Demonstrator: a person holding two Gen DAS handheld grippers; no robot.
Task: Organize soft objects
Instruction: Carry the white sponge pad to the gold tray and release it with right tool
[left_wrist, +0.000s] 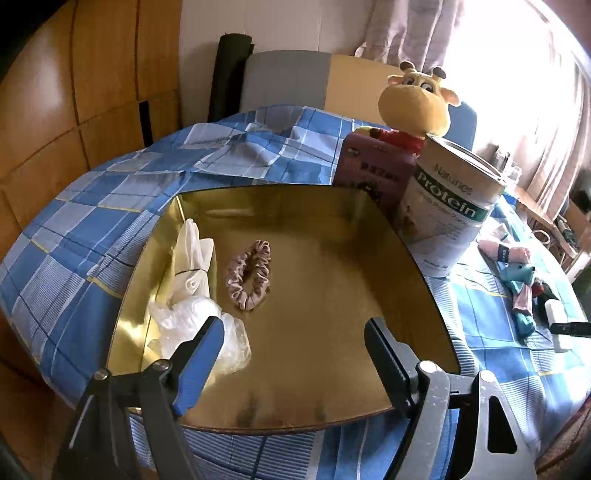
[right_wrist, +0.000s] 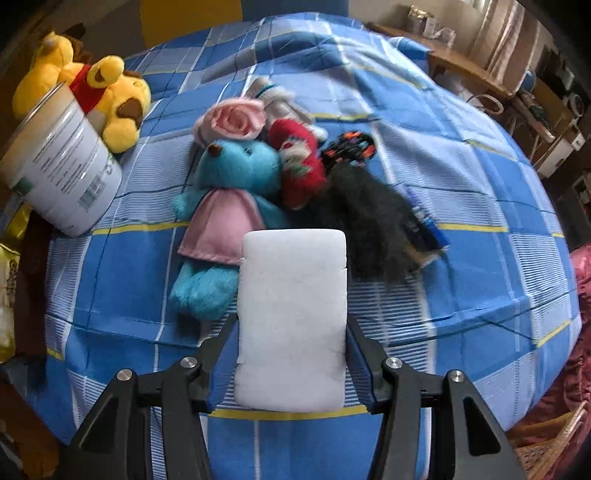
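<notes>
The right claw pinches a white sponge block between its two fingers, gripping it by the long sides, so the block's long axis runs straight ahead along the fingers and its far end juts well beyond the fingertips. It appears lifted off the blue checked cloth covering the worktop. Just beyond the block's far end lies the pile of soft things not yet sorted: a blue plush bear in a pink dress ahead and to the left, a red plush piece and a dark furry item ahead and to the right.

The left claw is spread wide and holds nothing. It hangs over the near edge of the gold tray, with a pink scrunchie ahead, a rolled white cloth ahead-left, and crumpled clear plastic just beside its left finger.

The coming move likely turns on this: the tray lies to the left of the right claw, beyond the protein tin, whose base stands just by the tray's right rim. From the left claw's view the sponge block shows at the far right, well apart from the tray. So the right claw is the one to carry it leftward, passing the tin on its near side.
</notes>
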